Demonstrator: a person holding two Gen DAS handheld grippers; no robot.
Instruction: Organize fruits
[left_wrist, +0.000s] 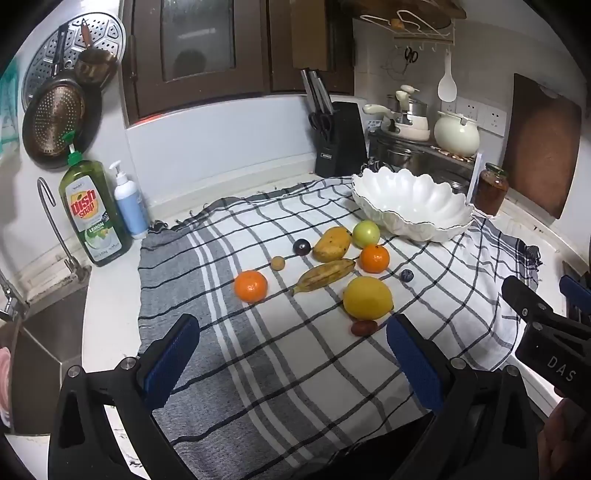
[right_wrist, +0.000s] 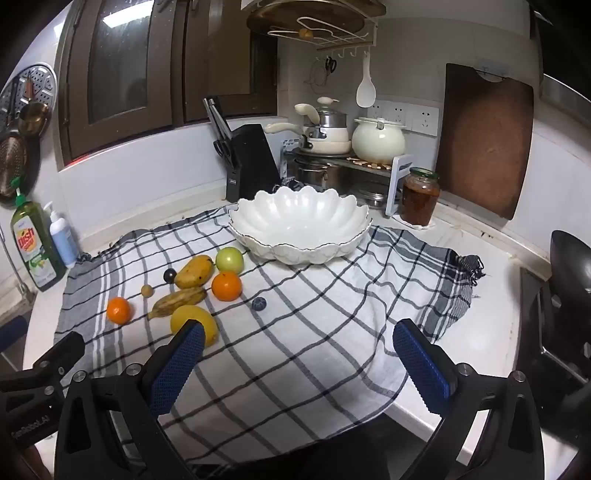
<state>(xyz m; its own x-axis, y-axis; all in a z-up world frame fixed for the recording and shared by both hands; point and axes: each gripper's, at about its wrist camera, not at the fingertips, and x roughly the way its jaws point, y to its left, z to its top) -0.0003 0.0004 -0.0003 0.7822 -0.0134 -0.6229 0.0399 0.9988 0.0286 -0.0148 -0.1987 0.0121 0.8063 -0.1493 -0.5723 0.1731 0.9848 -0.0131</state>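
Several fruits lie on a checked cloth (left_wrist: 295, 362): a lemon (left_wrist: 367, 298), a banana (left_wrist: 325, 275), a mango (left_wrist: 331, 243), a green apple (left_wrist: 366, 233), two oranges (left_wrist: 251, 286) (left_wrist: 374, 258), a dark plum (left_wrist: 301, 246), a blueberry (left_wrist: 407, 274), a small red fruit (left_wrist: 364, 327) and a small brown fruit (left_wrist: 277, 263). An empty white scalloped bowl (left_wrist: 412, 206) stands behind them; it also shows in the right wrist view (right_wrist: 299, 225). My left gripper (left_wrist: 291, 354) is open and empty, just short of the fruits. My right gripper (right_wrist: 299, 354) is open and empty, its left finger in front of the lemon (right_wrist: 192, 319).
A dish soap bottle (left_wrist: 92, 210), a pump bottle (left_wrist: 129, 201) and a sink (left_wrist: 44, 332) are at the left. A knife block (left_wrist: 341, 142), pots (right_wrist: 376, 138), a jar (right_wrist: 419, 197) and a cutting board (right_wrist: 484, 140) stand at the back and right. A dark pan (right_wrist: 569, 266) is at the far right.
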